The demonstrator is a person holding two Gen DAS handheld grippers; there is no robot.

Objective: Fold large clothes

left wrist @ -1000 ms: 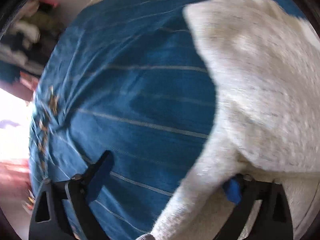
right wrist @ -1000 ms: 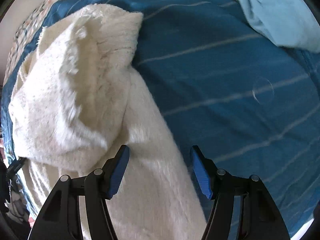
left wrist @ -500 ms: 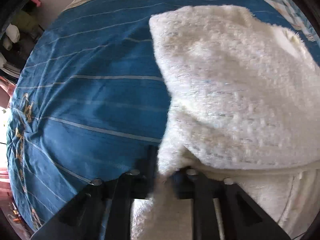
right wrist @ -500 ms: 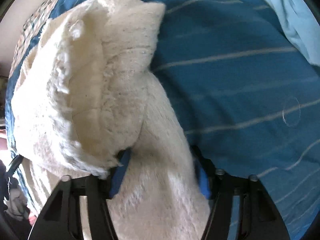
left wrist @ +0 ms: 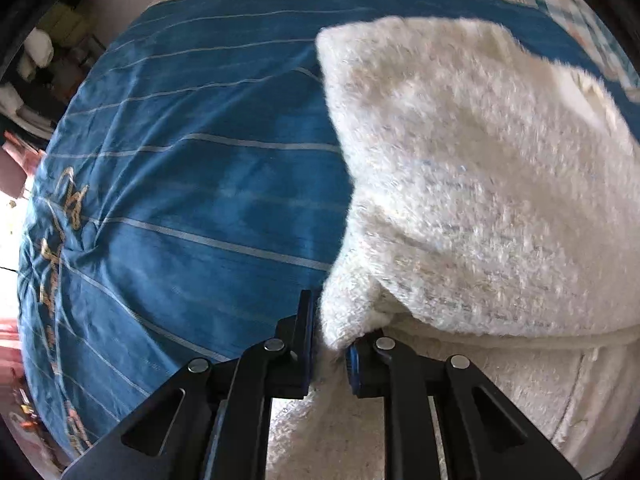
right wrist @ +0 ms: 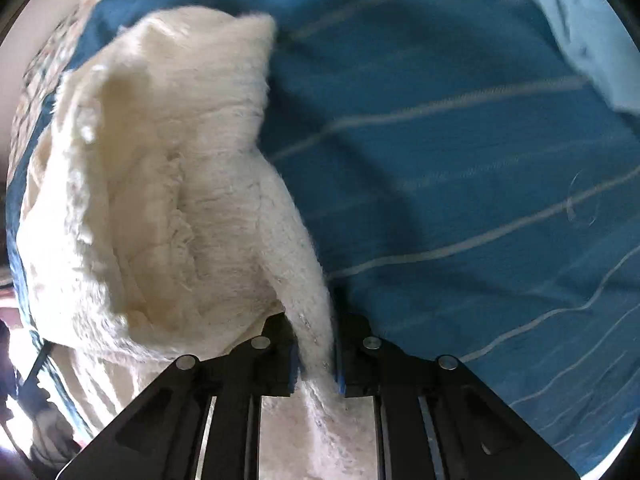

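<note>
Both claws had just been closing and now pinched the fluffy white garment [left wrist: 472,184] lying bunched on the blue bedspread [left wrist: 192,184]: left claw [left wrist: 329,344], right claw [right wrist: 316,356]; folding looked barely begun, no flat, squared shape yet

My black grippers, blue pads; cream fluffy garment [left wrist: 480,200]; deep blue bedspread [left wrist: 200,180] with thin pale stripes, gold embroidery at edge; light blue cloth [right wrist: 592,32]

Black tool [left wrist: 329,340], blue pads [left wrist: 307,344], silver rivets
</note>
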